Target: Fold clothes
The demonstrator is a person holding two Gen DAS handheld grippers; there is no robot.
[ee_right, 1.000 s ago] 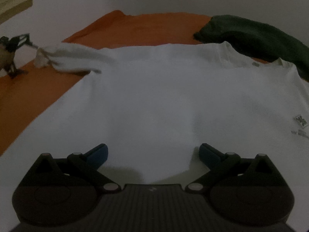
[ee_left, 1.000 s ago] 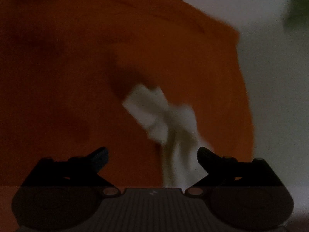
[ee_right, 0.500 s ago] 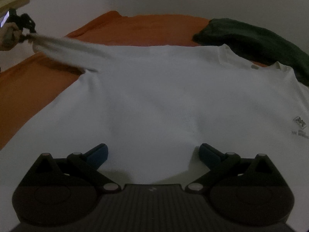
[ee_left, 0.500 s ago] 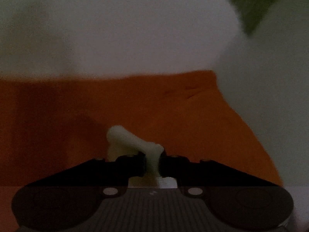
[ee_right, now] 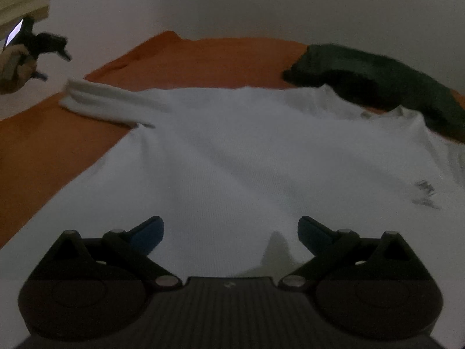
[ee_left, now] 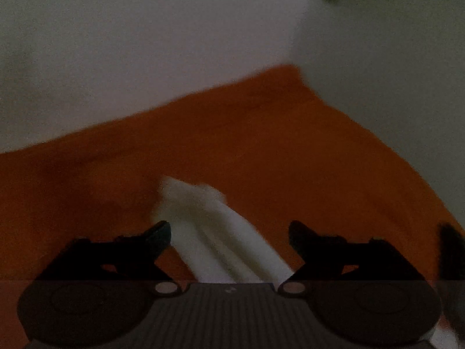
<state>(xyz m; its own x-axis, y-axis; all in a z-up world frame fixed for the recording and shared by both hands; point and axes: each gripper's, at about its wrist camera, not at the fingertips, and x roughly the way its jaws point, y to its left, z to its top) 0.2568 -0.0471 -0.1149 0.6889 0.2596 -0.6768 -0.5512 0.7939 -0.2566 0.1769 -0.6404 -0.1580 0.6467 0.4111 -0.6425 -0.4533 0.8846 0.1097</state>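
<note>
1. My left gripper (ee_left: 229, 232) has its fingers spread wide, and the white sleeve (ee_left: 215, 232) lies loose between them on the orange sheet (ee_left: 290, 151), not pinched.
2. My right gripper (ee_right: 231, 229) is also released, hovering low over the body of the white shirt (ee_right: 232, 160), which is spread flat on the sheet with its sleeve stretched out to the far left.
3. A dark green garment (ee_right: 377, 78) is bunched at the far right, overlapping the shirt's collar side.
4. Judging the fold: I would take the sleeve near its cuff, carry it across onto the body in one sweep, and keep the right gripper pressing the body so it does not drag.
5. A small dark print (ee_right: 425, 193) sits at the shirt's right; it is too blurred for me to read.
</note>
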